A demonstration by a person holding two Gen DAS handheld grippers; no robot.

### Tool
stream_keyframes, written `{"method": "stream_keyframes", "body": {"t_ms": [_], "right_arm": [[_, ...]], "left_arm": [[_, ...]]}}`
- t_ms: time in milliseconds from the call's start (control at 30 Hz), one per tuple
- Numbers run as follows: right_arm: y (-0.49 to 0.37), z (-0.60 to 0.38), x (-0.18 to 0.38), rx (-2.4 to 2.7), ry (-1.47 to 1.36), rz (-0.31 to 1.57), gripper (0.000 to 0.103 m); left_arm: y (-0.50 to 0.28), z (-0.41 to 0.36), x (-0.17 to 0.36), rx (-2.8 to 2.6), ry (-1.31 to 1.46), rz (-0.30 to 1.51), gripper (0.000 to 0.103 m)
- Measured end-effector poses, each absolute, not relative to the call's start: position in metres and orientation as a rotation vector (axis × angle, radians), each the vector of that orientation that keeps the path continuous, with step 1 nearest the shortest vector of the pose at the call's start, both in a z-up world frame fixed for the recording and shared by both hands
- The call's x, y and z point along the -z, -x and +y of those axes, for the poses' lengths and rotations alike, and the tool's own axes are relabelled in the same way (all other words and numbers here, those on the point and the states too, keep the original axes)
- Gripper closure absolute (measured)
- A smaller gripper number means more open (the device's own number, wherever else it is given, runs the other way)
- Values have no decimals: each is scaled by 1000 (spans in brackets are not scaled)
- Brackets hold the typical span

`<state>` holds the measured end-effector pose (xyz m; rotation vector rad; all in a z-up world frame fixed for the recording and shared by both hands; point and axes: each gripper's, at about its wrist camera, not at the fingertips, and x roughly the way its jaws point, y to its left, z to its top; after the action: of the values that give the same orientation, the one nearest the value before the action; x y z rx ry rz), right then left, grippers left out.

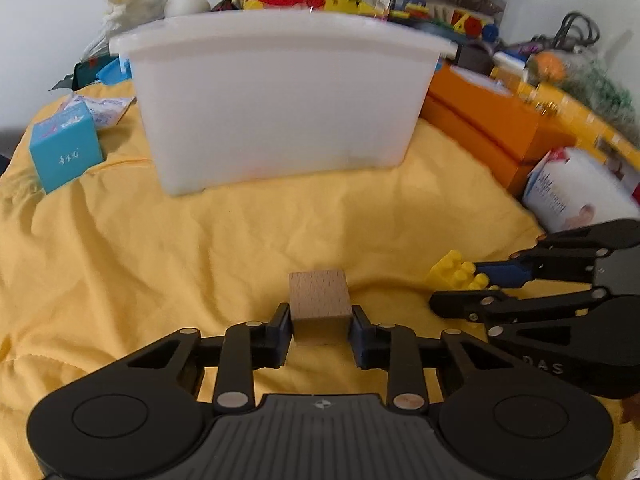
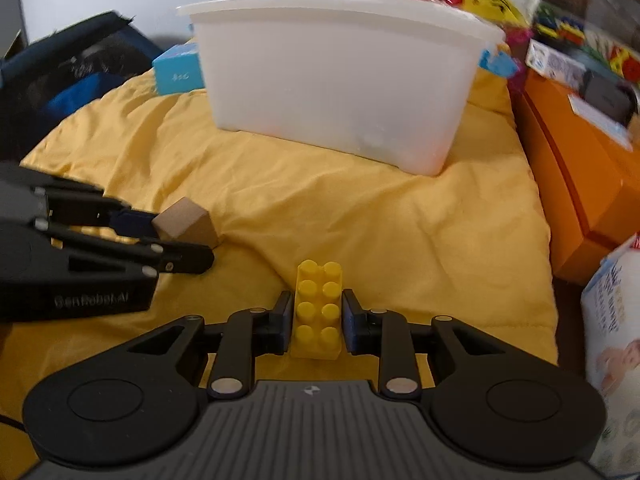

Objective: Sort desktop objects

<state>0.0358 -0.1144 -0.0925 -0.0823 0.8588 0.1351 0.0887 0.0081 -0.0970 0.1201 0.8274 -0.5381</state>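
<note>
The left tongs (image 1: 321,330) were held low and roughly level over the yellow cloth (image 1: 200,248), pointing toward the white plastic bin (image 1: 276,100). Their two pads were closed to the width of a wooden block (image 1: 320,300), one pad pressed against each side face, so the block was clamped between them. In the right wrist view the same wooden block (image 2: 188,222) sat at the tips of the left tongs (image 2: 176,242), close above the cloth; whether it touched the cloth could not be determined.

The right tongs (image 2: 315,322) were held in a similar low, near-level pose, also aimed at the white plastic bin (image 2: 340,80). Their pads were closed on the long sides of a yellow building brick (image 2: 318,312), studs facing up, with the brick's far end projecting beyond the fingertips. In the left wrist view the right tongs (image 1: 460,286) entered from the right edge, just beside the left tongs, with the yellow building brick (image 1: 456,272) at their tips.

The bin stood upright on the yellow cloth (image 2: 360,220), well apart from both held items. A light blue box (image 1: 66,148) stood to the left of the bin, tilted on the cloth. An orange box (image 1: 496,128) lay to the right of the bin, and a white printed pack (image 1: 580,188) stood nearer the camera beside it
</note>
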Motion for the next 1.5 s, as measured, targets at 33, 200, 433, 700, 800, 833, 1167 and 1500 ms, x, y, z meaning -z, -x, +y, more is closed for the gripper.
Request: {"method": "stream_keyframes", "body": {"t_ms": [33,200,433,700,800,833,1167,1500], "right_arm": [[-36,-117,86,-130,70,844,76],[-49,-129,27,-96,53,669,76],[-109,-135,-43,-36,51,441,76],[-180,-140,-18,22,78,578,75],[-183,-147,-1,13,60,658,70],[-180,-147,-1,10,58,660,68],[-164,-159,-31,44,83,669,29],[-175,-162,-39,44,155,764,1]], "left_arm": [[-88,9,86,544,-122,797,70],[-102,19,16,556,-59,617,70],[-160,6,-58,512,-83,373,70],[-239,-26,-14,443,-112,581,69],[-240,-26,-2,435,-117,614,60],[-236,-23,-1,441,-121,609,49],[-188,-21,-50,443,-203,445,26],[-180,-20,-75,334,-250,455,4]]}}
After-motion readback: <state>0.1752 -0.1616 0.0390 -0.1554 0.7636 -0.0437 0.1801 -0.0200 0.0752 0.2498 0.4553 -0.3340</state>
